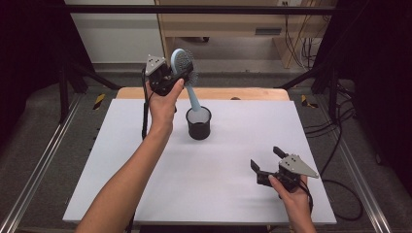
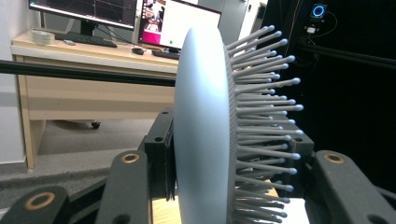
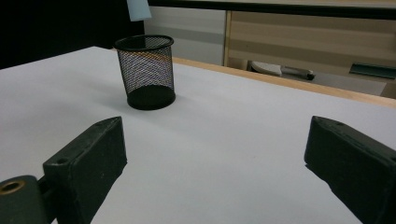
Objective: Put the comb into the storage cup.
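Observation:
A light blue hairbrush (image 1: 183,65) with grey bristles is held upright by its head, high over the back of the white table (image 1: 145,165). My left gripper (image 1: 176,77) is shut on that head. In the left gripper view the brush head (image 2: 201,130) stands edge-on between the jaws, bristles (image 2: 264,116) to the right. The handle points down toward a black mesh cup (image 1: 199,124). In the right gripper view the handle's end (image 3: 138,9) hangs a little above the cup (image 3: 147,70), apart from its rim. My right gripper (image 1: 265,158) rests open near the front right with nothing between its jaws (image 3: 215,154).
A wooden strip (image 1: 233,93) runs along the table's far edge, with a desk (image 2: 70,84) and monitors behind it. Black frame bars and cables stand to both sides. Bare white table top (image 3: 233,116) lies between my right gripper and the cup.

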The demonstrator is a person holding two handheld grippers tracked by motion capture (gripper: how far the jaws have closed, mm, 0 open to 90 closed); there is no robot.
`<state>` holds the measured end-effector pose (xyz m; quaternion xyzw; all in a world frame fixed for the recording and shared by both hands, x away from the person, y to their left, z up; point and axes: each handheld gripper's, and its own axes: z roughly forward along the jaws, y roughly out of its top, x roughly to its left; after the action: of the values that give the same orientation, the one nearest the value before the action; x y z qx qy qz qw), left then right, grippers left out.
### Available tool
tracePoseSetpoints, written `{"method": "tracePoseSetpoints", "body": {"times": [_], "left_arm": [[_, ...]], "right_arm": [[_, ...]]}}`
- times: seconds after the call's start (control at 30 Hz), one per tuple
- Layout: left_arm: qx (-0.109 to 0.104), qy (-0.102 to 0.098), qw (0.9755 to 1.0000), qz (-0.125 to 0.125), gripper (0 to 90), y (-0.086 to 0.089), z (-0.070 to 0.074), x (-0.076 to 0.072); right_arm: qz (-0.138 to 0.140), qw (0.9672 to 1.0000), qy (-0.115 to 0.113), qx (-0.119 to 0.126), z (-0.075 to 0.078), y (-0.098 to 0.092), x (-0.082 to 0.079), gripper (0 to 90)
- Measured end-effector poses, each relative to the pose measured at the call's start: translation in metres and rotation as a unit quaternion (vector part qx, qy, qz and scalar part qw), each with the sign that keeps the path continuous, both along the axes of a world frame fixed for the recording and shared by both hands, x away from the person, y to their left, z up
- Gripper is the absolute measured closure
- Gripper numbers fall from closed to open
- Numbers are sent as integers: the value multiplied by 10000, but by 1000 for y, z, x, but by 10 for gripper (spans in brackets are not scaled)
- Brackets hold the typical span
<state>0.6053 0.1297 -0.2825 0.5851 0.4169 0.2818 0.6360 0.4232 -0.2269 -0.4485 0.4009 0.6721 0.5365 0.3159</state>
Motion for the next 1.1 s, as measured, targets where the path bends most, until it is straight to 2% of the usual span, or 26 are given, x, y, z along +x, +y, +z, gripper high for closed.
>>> {"method": "tracePoseSetpoints", "body": {"times": [0.33,0.47,1.1], "left_arm": [[-12,-6,10000,25,503,0,-1,2],[-13,-3,10000,40,503,0,-2,2],[193,13,9998,50,502,-12,-5,0]], "right_arm": [[-67,9998,-73,150,2,-4,0,51],[-61,9998,-119,112,2,-7,0,46],[-51,9998,-96,168,2,-10,-1,44]]}}
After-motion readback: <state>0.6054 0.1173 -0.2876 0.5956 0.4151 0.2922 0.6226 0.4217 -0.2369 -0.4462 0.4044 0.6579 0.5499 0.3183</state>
